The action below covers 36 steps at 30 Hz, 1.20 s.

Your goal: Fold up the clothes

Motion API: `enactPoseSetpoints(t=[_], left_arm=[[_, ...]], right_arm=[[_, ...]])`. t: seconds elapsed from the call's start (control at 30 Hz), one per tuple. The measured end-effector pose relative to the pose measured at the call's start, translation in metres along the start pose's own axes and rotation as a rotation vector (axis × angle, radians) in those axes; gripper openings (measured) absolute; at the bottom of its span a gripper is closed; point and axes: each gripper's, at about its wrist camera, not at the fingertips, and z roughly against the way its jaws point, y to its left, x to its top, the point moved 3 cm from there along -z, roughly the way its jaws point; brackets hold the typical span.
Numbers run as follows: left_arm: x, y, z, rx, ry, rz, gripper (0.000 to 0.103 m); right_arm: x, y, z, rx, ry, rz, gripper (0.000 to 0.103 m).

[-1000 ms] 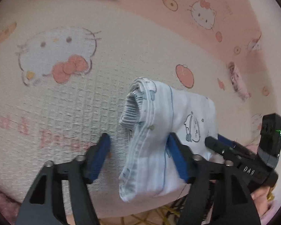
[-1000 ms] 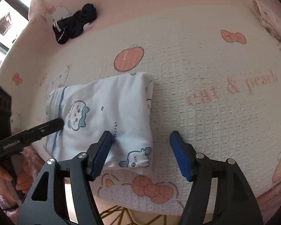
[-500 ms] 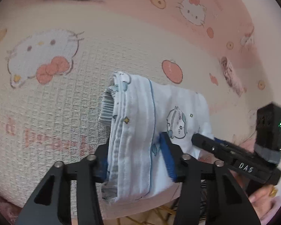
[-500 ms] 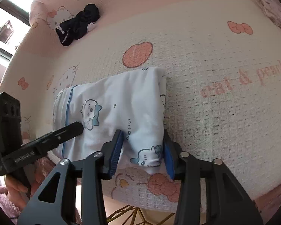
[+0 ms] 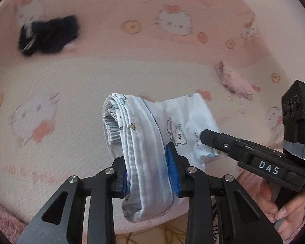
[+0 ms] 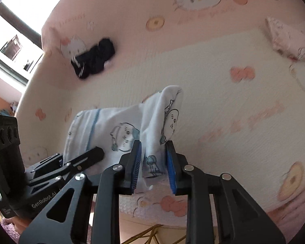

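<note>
White cotton garment [image 5: 144, 142], cartoon-printed with a blue stripe, hangs lifted above the pink-and-cream quilted table [image 5: 61, 85], stretched between both claws. Left claw [image 5: 148, 174] pinches the thick folded waistband end, its blue pads pressed against the fabric. Right claw [image 6: 153, 166] nips the opposite corner, held level alongside. A hand [image 5: 282, 209] grips the right tool's handle. Black clothing [image 6: 93, 58] lies far back.
</note>
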Motion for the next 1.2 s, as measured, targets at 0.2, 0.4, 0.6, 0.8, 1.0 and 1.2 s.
enactPoseSetpoints(t=[0.2, 0.4, 0.6, 0.8, 1.0, 1.2], left_arm=[[0.045, -0.078, -0.023, -0.066, -0.002, -0.134, 0.033], [0.098, -0.174, -0.063, -0.170, -0.017, -0.242, 0.029], [0.140, -0.242, -0.132, -0.166, 0.013, -0.283, 0.029], [0.133, -0.231, -0.188, -0.135, 0.145, -0.206, 0.029], [0.129, -0.200, -0.186, -0.100, 0.088, -0.192, 0.043], [0.108, -0.193, -0.209, -0.247, 0.151, -0.238, 0.060]], right_arm=[[0.039, -0.053, 0.036, -0.026, -0.072, -0.049, 0.024], [0.091, -0.124, 0.084, -0.100, -0.185, -0.104, 0.023], [0.103, -0.195, 0.079, -0.140, -0.169, -0.190, 0.023], [0.115, -0.266, 0.073, -0.180, -0.152, -0.276, 0.023], [0.124, -0.306, 0.068, -0.209, -0.141, -0.307, 0.037], [0.125, -0.309, 0.044, -0.261, -0.087, -0.310, 0.057]])
